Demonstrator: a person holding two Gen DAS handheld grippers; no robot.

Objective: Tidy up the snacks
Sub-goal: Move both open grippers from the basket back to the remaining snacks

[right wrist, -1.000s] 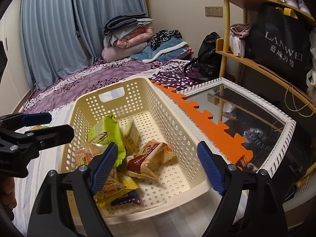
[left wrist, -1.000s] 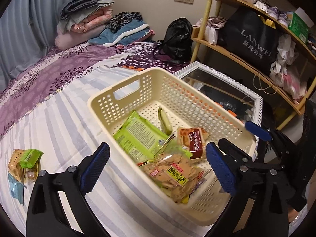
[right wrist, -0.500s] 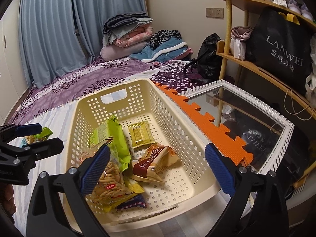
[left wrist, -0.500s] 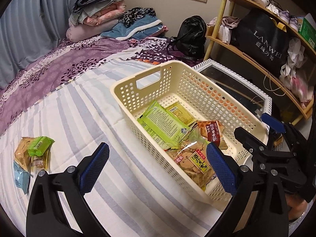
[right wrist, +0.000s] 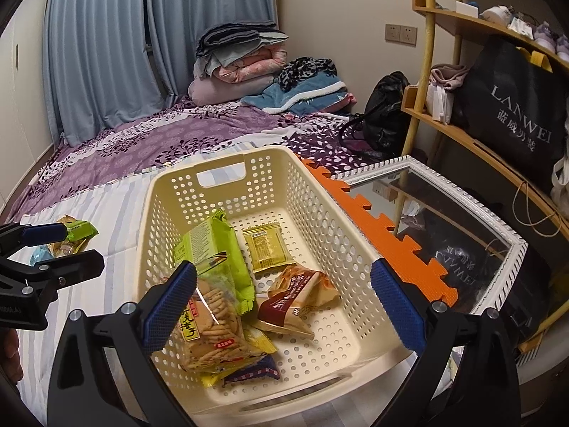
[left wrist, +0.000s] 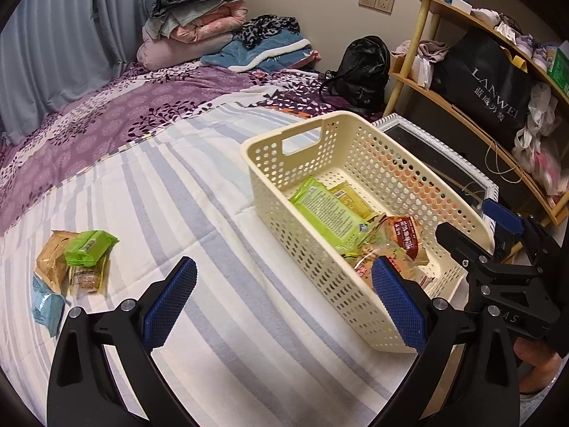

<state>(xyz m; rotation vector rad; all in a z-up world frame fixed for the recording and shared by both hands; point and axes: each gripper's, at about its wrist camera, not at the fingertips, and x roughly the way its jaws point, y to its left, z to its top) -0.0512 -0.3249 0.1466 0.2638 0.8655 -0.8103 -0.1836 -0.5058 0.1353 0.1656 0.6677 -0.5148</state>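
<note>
Lying left of left claw: snack pile.

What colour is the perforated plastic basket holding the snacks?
Cream, seen best in the right wrist view: the perforated plastic basket.

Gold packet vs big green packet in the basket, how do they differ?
The gold packet is small, squarish and lies flat on the basket floor. The green packet is longer, leans tilted against the side wall and overlaps a cracker bag. Both look sealed.
</note>
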